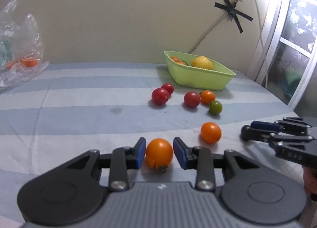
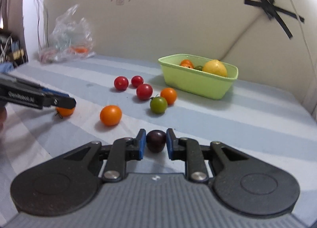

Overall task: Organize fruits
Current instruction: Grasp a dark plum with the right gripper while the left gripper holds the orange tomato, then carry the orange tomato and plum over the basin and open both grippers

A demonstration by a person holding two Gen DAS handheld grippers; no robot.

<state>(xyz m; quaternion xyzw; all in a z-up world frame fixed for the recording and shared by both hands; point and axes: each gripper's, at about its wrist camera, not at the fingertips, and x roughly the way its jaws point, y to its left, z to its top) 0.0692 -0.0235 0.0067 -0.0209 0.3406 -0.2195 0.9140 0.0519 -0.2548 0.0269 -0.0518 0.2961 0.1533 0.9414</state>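
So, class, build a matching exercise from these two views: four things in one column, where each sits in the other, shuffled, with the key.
Things
1. lemon
2. dark tomato
3. green tomato
4. plastic bag

Places
A. in the right gripper
B. far left, by the wall
C. in the green tub
D. loose on the cloth, touching an orange tomato

Pairs: 1-C, 2-A, 3-D, 4-B

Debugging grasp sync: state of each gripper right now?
Left gripper: shut on an orange tomato.
Right gripper: shut on a dark purple tomato.
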